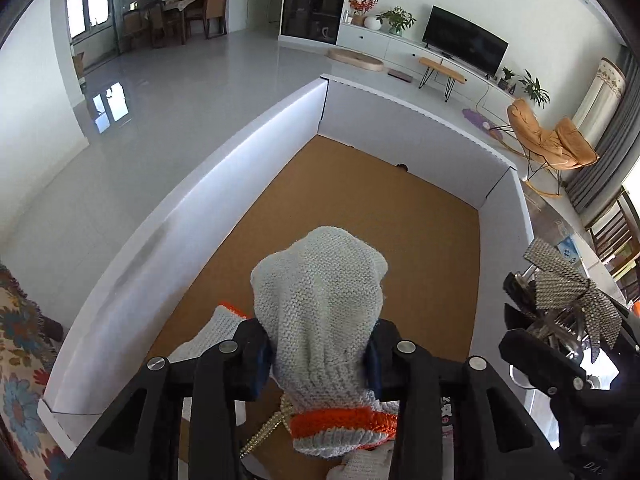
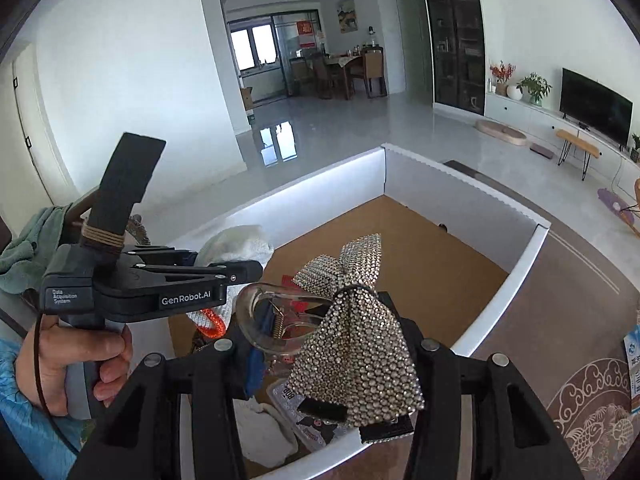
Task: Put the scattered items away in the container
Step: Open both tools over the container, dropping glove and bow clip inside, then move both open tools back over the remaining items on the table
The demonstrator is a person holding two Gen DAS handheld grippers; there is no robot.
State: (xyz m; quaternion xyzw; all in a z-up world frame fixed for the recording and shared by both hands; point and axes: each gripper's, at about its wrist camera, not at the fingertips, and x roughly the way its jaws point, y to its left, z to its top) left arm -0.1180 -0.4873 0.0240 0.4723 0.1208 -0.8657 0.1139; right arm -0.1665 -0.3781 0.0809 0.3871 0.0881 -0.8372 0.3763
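My left gripper [image 1: 320, 356] is shut on a white knit glove with an orange cuff [image 1: 320, 300] and holds it above the brown floor of a white-walled box [image 1: 224, 200]. My right gripper [image 2: 324, 344] is shut on a clear hair clip with a rhinestone bow [image 2: 356, 344], held over the near part of the same box [image 2: 500, 292]. The bow also shows at the right in the left wrist view [image 1: 576, 288]. The left gripper shows at the left in the right wrist view [image 2: 224, 276].
Inside the box lie another white glove [image 2: 260, 432], a small cartoon-printed packet [image 2: 312, 428] and a bead chain [image 1: 264, 428]. A patterned rug [image 2: 592, 412] lies to the right of the box. A floral cloth [image 1: 20, 360] is at the left.
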